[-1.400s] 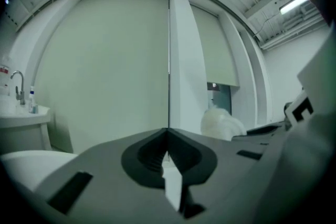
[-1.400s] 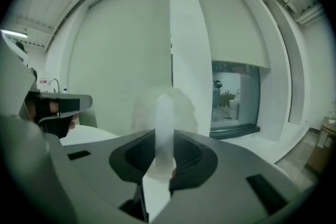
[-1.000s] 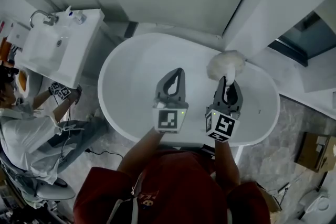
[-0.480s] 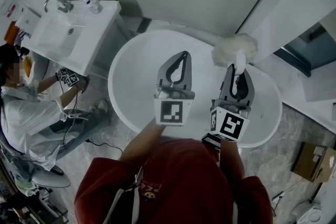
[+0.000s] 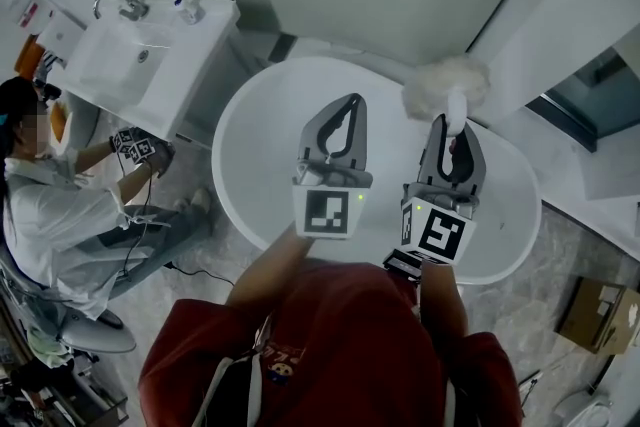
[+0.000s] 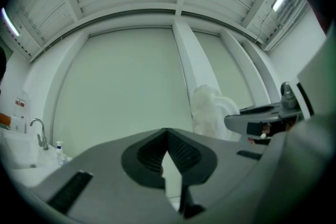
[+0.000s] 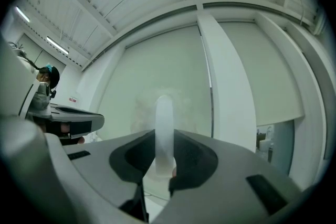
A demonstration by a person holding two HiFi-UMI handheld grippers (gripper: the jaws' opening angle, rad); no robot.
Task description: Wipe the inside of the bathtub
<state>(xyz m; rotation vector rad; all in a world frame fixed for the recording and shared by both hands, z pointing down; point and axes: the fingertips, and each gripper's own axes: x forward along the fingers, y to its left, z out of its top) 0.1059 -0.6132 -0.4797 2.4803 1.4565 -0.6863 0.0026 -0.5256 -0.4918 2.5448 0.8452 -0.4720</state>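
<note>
Your R gripper (image 5: 452, 133) is squeezed tight on the white stick of the fluffy duster (image 5: 446, 83). In the R gripper view the stick (image 7: 164, 128) stands right between the two jaws, w/ the fluffy head pale and blurry past it. Your L gripper (image 5: 347, 115) is closed w/ nothing in it. In its own view the tips meet and only a thin slit shows below them. It hangs over the middle of the bathtub (image 5: 250, 150), beside the R one.

The tub is right below you, big, white and egg-shaped. The fluffy head is up by the far rim, near the wall corner. Both gripper views look at the wall and ceiling, not down into the tub. So I think the duster is up in the air, not on the tub right now, tho I can't tell for sure.

How far along? Hard to say. The inside looks plain white all over, no wet streaks, no dirt, so nothing shows which bits are done. I'd count most of the wiping as left: bottom, sides, both ends. You've got the tool in hand, so that bit's done.
</note>
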